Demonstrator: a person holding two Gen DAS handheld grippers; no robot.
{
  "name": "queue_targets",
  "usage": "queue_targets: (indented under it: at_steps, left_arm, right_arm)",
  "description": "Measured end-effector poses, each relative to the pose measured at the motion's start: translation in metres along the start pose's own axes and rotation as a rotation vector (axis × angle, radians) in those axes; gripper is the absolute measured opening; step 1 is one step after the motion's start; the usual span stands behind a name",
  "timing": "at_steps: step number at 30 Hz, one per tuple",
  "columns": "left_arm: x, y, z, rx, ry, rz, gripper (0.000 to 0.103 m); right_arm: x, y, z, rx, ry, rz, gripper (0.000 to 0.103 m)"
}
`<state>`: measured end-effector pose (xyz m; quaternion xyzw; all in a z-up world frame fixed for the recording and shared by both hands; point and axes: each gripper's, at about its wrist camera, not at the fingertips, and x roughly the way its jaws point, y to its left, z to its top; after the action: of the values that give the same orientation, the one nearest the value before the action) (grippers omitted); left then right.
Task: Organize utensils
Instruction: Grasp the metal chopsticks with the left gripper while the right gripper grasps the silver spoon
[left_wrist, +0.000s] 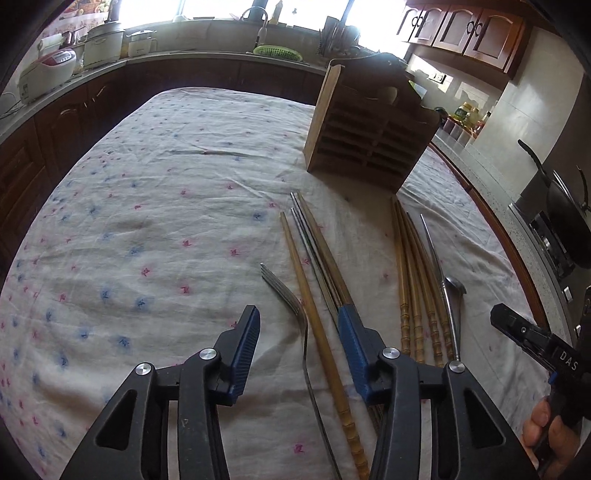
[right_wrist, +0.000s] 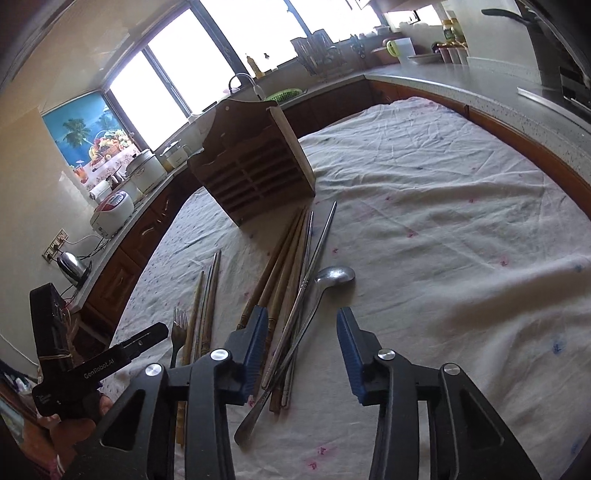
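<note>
A wooden slatted utensil holder (left_wrist: 369, 129) stands upright on the floral tablecloth (left_wrist: 155, 221); it also shows in the right wrist view (right_wrist: 255, 173). In front of it lie a fork (left_wrist: 291, 306), a left bundle of wooden and metal chopsticks (left_wrist: 314, 251), a right bundle of bamboo chopsticks (left_wrist: 413, 273) and a metal spoon (left_wrist: 452, 291). My left gripper (left_wrist: 297, 317) is open and empty, its fingers on either side of the fork and one wooden chopstick. My right gripper (right_wrist: 303, 321) is open and empty above the spoon's (right_wrist: 334, 277) handle and the bamboo chopsticks (right_wrist: 284, 254).
Dark wood counters ring the table, with a rice cooker (left_wrist: 46, 72), pots (left_wrist: 103, 42), a sink with a green basket (left_wrist: 277, 51), a kettle (right_wrist: 74, 267) and a stove with a pan (left_wrist: 565, 218) on the right. The right gripper's body (left_wrist: 535, 339) shows in the left wrist view.
</note>
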<state>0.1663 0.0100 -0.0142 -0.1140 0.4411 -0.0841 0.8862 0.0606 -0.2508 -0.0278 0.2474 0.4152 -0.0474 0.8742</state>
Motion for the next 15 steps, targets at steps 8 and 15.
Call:
queue_targets:
  at_steps: [8, 15]
  left_arm:
    - [0.03, 0.0, 0.01, 0.003, 0.057, -0.013, 0.022]
    - [0.037, 0.008, 0.014, 0.0, 0.06, -0.041, 0.01]
  right_arm:
    - [0.036, -0.014, 0.008, 0.071, 0.106, 0.009, 0.02]
    - [0.051, -0.018, 0.016, 0.097, 0.12, 0.036, 0.006]
